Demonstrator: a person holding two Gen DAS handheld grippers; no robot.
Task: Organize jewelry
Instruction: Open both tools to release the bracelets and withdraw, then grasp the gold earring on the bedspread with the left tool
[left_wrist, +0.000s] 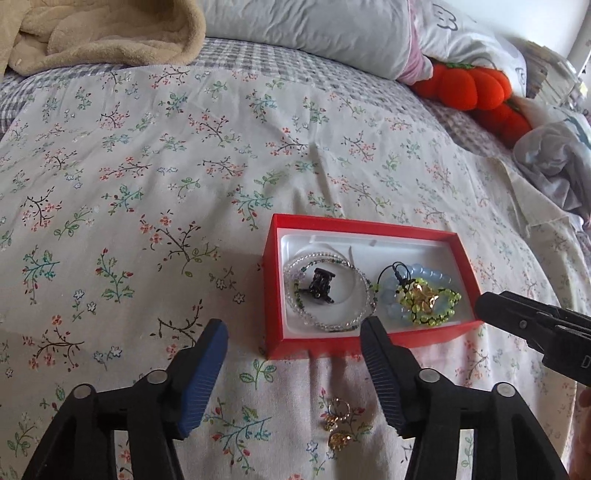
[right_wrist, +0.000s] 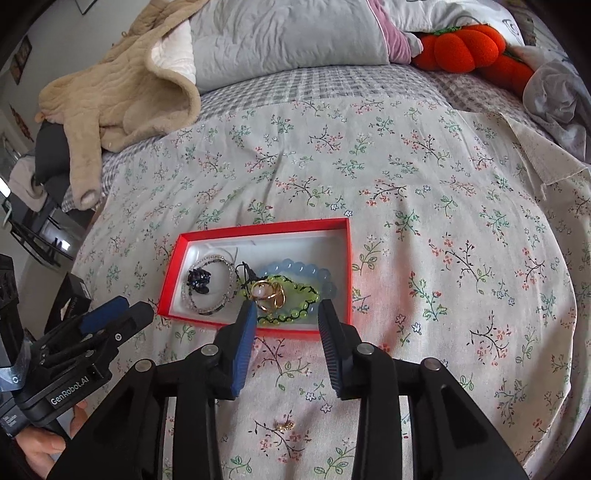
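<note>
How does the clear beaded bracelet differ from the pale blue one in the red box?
The clear beaded bracelet has tiny beads in a wide thin loop; the pale blue bracelet has large round beads. The clear one rings a small black piece at the left end of the red box; the blue one lies at the right end under a yellow-green bracelet. Both lie flat inside.

Small gold trinkets (left_wrist: 338, 424) too tiny

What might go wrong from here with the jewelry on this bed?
The small gold pieces outside the red box lie on soft patterned fabric, so they may be hard to spot or pinch. In the box, the gold ring rests atop the green bracelet; adding more might tangle them.
</note>
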